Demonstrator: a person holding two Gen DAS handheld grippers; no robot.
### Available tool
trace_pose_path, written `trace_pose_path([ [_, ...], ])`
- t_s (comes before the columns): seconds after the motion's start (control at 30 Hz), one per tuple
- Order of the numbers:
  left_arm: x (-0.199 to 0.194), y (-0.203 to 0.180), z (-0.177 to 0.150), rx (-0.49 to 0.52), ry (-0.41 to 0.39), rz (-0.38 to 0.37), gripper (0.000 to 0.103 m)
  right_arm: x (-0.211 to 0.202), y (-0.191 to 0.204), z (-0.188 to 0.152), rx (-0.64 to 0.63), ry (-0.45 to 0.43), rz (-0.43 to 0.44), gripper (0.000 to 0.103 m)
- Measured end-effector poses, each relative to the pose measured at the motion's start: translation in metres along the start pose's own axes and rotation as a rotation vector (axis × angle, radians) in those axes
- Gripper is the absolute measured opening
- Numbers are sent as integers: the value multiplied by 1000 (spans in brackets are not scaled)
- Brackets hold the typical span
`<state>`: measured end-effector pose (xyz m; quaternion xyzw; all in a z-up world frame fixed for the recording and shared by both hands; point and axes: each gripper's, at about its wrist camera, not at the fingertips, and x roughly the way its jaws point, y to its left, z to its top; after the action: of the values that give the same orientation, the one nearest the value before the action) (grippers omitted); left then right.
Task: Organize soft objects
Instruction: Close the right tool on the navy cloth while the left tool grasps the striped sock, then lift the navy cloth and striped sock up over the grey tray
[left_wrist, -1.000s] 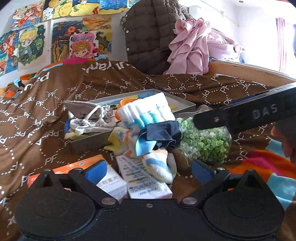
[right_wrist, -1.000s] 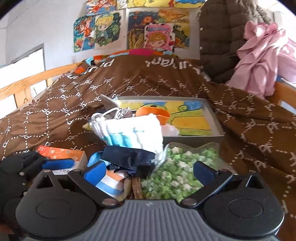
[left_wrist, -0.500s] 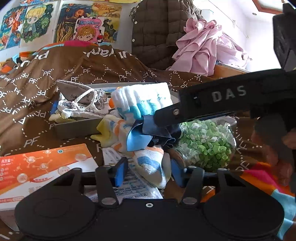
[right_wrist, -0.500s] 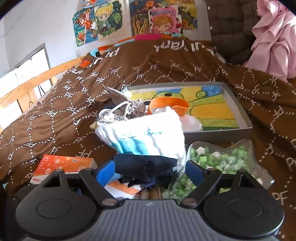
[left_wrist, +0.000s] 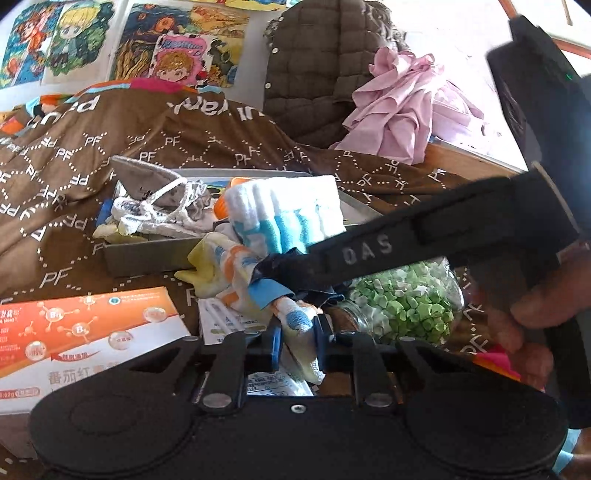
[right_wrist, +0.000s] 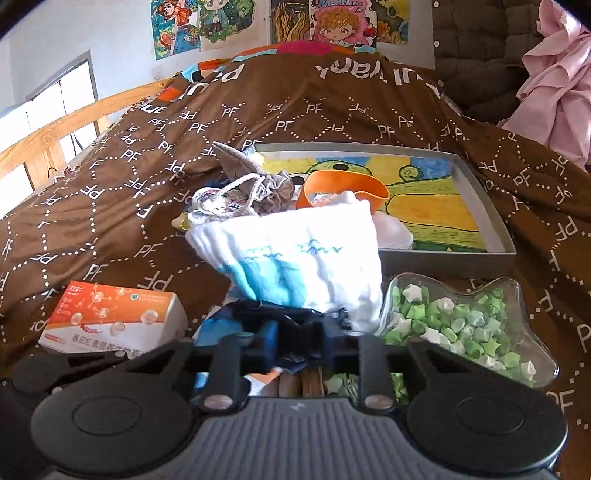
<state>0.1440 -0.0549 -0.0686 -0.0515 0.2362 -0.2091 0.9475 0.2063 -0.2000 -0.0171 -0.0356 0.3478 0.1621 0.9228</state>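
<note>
Left gripper is pinched tight on the toe of a yellow-and-orange sock, blue pads nearly together with only fabric between them. Right gripper is clamped on a dark navy cloth, reaching across the left camera's view. Just above it sits a white-and-blue sock, at the near edge of the grey tray. Beside them: a star-shaped glass dish of green paper stars, and an orange box on the brown blanket.
</note>
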Motion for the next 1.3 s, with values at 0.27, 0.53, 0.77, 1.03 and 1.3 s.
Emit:
trace_pose_path([
  [0.27,0,6,0,-38,9,-8,11,-10,-2,-1,0,-24,-9,5],
  [0.53,-11,-5,5,23,-30,2,10,-39,-7,6,-2,-117,-46,4],
  [0.77,-22,-15,9,14,-57,-23,10,-66,-17,14,47,-213,-69,4],
  [1.03,-43,-13,20,-60,-133,-18,10,-90,-24,20,91,-299,-96,4],
  [1.3,-73,-26,36,-48,-187,-37,10,-108,-32,28,159,-375,-77,4],
])
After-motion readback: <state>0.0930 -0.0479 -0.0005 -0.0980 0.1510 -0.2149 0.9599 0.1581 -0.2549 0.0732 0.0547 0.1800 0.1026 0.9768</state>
